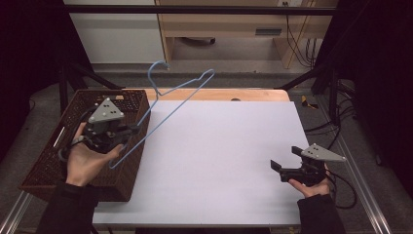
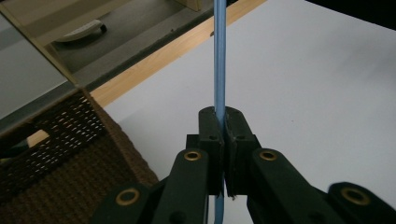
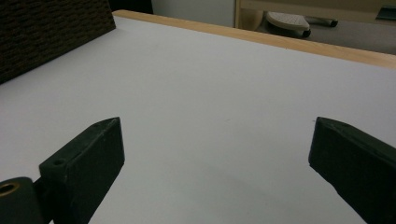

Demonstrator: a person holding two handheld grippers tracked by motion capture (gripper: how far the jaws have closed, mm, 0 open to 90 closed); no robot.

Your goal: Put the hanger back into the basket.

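1. the left gripper (image 2: 224, 140) has its jaws pressed together on the thin wire of a light blue hanger (image 2: 219, 60), which runs straight up between them in the left gripper view.
2. in the high view the left gripper (image 1: 127, 130) is held above the right edge of a dark woven basket (image 1: 48, 165), and the hanger (image 1: 170, 100) slants up and away from it, clear of the table, with its hook at the far end near the table's back edge.
3. the right gripper (image 3: 215, 154) has its jaws spread wide with nothing between them, just the white table surface (image 3: 210, 93) beyond.
4. in the high view the right gripper (image 1: 287, 158) sits low near the table's front right corner, well apart from the hanger and the basket.
5. the person's left hand (image 1: 87, 161) and right hand (image 1: 311, 187) come in from the bottom, each in a dark sleeve.
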